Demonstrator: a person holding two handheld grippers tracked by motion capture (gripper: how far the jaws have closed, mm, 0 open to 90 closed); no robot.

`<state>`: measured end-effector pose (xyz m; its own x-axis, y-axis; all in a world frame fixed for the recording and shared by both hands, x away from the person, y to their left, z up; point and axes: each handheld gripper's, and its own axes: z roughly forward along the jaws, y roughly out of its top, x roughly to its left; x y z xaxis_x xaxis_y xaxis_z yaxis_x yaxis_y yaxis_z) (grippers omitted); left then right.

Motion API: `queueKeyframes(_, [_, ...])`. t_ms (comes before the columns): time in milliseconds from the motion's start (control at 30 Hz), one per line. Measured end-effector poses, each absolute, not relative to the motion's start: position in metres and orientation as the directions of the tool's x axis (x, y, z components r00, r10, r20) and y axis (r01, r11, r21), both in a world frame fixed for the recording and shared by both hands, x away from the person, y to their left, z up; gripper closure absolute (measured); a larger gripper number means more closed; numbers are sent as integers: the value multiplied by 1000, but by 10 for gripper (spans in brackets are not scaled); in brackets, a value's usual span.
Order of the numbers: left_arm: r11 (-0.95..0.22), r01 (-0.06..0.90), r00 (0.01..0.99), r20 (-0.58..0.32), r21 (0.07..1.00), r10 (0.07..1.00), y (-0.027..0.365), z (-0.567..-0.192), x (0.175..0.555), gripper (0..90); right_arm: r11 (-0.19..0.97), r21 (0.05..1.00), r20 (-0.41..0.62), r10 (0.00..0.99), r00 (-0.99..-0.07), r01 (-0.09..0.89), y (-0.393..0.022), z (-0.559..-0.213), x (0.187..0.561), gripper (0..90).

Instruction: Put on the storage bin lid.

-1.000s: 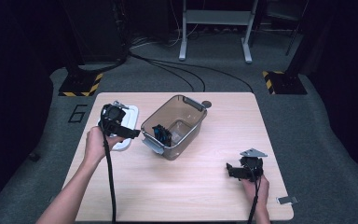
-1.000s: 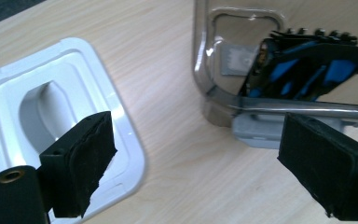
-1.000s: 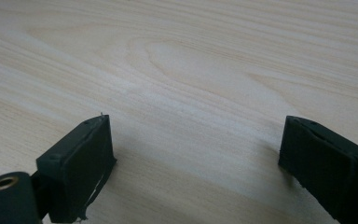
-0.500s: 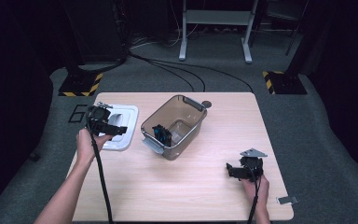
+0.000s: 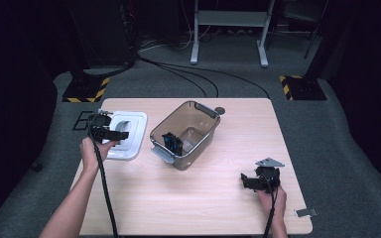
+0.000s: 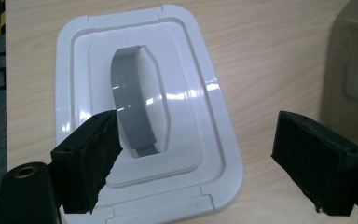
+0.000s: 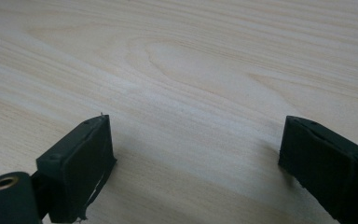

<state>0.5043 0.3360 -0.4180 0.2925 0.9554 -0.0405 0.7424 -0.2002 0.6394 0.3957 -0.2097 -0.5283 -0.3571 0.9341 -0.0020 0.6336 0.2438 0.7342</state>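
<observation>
White lid (image 6: 144, 112) lies flat just under and ahead of left gripper (image 6: 191, 154) | jaws apart, just been closing, nothing pinched | step: reaching for grey handle (image 6: 130, 102) | next: lower, straddle handle, clench | right gripper (image 7: 196, 163) released, idle.

Worktop (image 5: 218, 198): we note pale wood-grain surface, smooth, matt. Lid (image 6: 205, 116): white plastic, glossy, we see light glints; grey handle (image 6: 130, 107) smooth plastic, slight sheen. Bin (image 5: 178, 161): translucent smoky plastic. Gripper pads (image 7: 81, 163): black, matt, rubbery, edges frayed. Floor (image 5: 327, 124): grey carpet, rough.
</observation>
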Motion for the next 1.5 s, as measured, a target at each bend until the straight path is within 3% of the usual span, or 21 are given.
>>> queueKeyframes(533, [-57,794,127,-75,605,989,354,-471,539,242,245,734,-2,933,-359,633,-210,-528,396,89])
queueKeyframes(1033, [-33,793,96,-70,609,993,352,-488,550,494,245,734,-2,933,-360,633,-210,-528,396,89])
queueKeyframes(1200, [-38,794,95,-61,607,994,351,-492,551,644,245,735,-2,933,-360,633,-210,-528,396,90])
queueKeyframes(1500, [-34,789,102,-76,613,992,357,-486,546,667,245,735,-2,933,-360,633,-210,-528,396,90])
